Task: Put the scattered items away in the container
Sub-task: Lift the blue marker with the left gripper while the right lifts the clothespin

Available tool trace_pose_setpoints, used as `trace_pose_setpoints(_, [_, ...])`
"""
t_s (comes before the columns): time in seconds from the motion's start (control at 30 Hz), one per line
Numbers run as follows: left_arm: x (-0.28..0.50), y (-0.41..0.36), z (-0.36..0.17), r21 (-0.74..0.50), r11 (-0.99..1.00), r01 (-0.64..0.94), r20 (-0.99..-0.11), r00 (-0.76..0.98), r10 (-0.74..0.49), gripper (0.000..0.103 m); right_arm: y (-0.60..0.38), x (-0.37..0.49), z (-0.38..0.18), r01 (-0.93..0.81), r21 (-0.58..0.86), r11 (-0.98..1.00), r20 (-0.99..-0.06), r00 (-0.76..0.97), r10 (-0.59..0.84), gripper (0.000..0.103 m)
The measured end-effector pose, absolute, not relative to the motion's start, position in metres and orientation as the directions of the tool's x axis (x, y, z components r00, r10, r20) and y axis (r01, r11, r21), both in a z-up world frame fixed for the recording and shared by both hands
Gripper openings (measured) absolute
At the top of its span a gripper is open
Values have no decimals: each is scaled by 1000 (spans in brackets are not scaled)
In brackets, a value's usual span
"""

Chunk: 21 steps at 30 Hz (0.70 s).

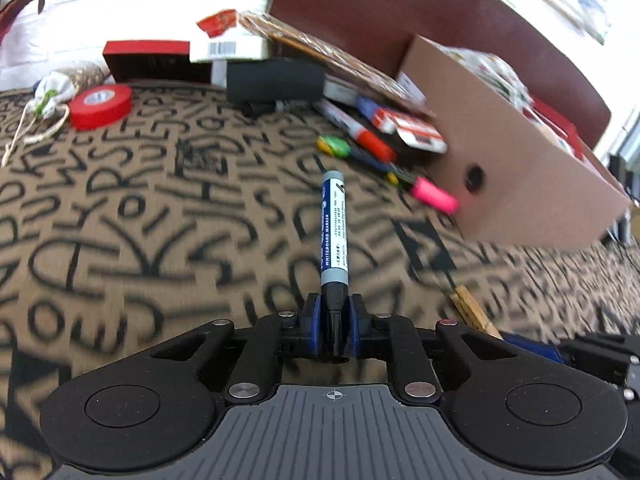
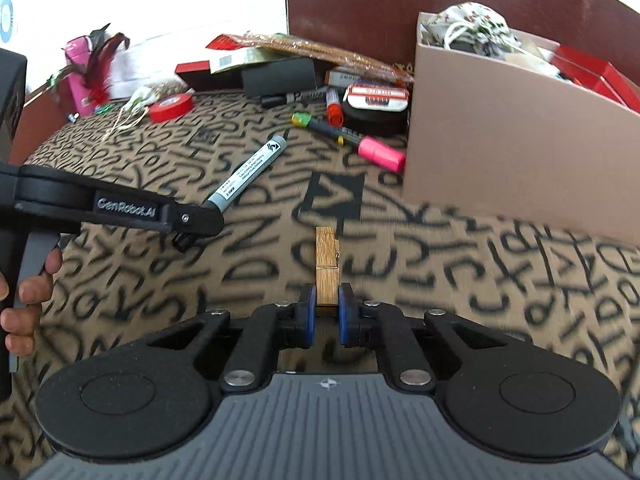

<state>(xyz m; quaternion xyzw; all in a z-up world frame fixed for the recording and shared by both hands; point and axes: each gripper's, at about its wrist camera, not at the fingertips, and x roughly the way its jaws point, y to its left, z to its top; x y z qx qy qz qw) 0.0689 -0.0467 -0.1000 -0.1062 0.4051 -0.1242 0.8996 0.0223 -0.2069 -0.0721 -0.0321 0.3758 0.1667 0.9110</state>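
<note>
The left gripper (image 1: 335, 326) has its blue-padded fingers pressed against the black cap end of a grey and blue whiteboard marker (image 1: 334, 232), which points straight ahead of it above a tan cloth printed with black letters (image 1: 120, 216). The right gripper (image 2: 324, 312) pinches the near end of a small wooden clothespin (image 2: 327, 266), which also sticks forward. Ahead and to the right of both tools stands an open brown cardboard box (image 2: 520, 160), already holding cloth and red items. Just left of the box lie a pink-capped marker (image 2: 380, 154) and other pens. Farther ahead to the left sits a red tape roll (image 1: 100, 106).
</note>
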Motion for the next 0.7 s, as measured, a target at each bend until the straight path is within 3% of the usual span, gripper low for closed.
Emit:
trace_pose_setpoints(0.1, [57,-47,-99,-312,940,135,-707,629,-325,13,-213,9,-68,-344,77,936,-702,648,295,13])
trace_pose_setpoints(0.13, [57,-48,-98,-317,939,135,-708,626,-329,31,-214,7,-67,-340,79,937,-701,650,295,13])
trace_pose_setpoints(0.3, [66,-54,-93,-307,944,117,-708,635,-309,56,-218,8,-69,-315,86,945,-695,661,283,19])
trace_pose_setpoints(0.47, [88,-69,-93,-227,961,156,-732,624,-273,55,-216,14,-71,-332,82,940,-691,660,294,27])
trace_pose_setpoints(0.5, [91,-72,-93,-210,964,164,-735,624,-266,31,-216,15,-71,-335,81,939,-690,661,295,27])
trace_pose_setpoints(0.53, [94,-74,-93,-193,966,171,-739,622,-258,17,-216,16,-72,-336,82,938,-689,661,297,27])
trace_pose_setpoints(0.7, [96,-75,-94,-188,967,173,-746,615,-255,20,-219,23,-73,-350,92,932,-689,654,313,28])
